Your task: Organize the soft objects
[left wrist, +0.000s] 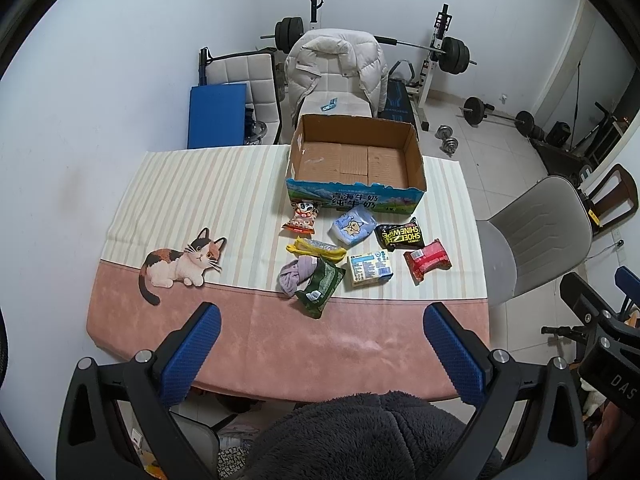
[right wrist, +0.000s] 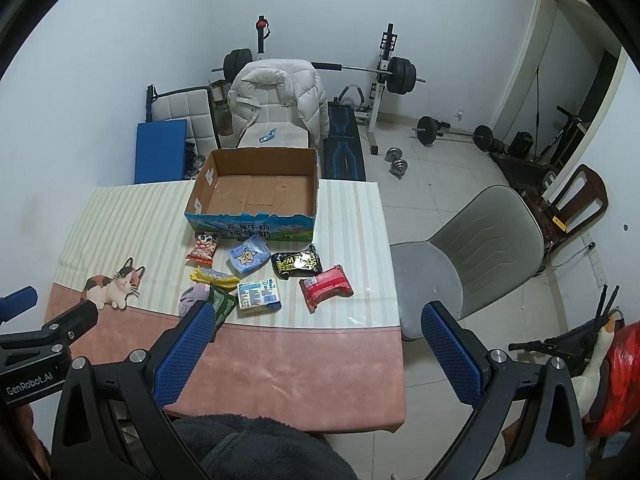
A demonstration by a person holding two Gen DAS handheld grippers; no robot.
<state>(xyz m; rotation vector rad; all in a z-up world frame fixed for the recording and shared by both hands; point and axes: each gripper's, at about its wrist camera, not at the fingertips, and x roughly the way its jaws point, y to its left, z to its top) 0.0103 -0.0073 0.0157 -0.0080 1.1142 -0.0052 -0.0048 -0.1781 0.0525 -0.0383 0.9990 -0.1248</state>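
An empty open cardboard box stands at the table's far side. In front of it lie several soft packs: a panda snack bag, a pale blue pack, a black wipes pack, a red pack, a white-blue pack, a yellow item, a purple cloth and a green bag. My left gripper is open and empty above the table's near edge. My right gripper is open and empty, nearer the table's right side.
The table has a striped and pink cloth with a cat print. A grey chair stands right of the table. A jacket-draped chair and a weight bench with barbells are behind. A dark fleece garment fills the bottom.
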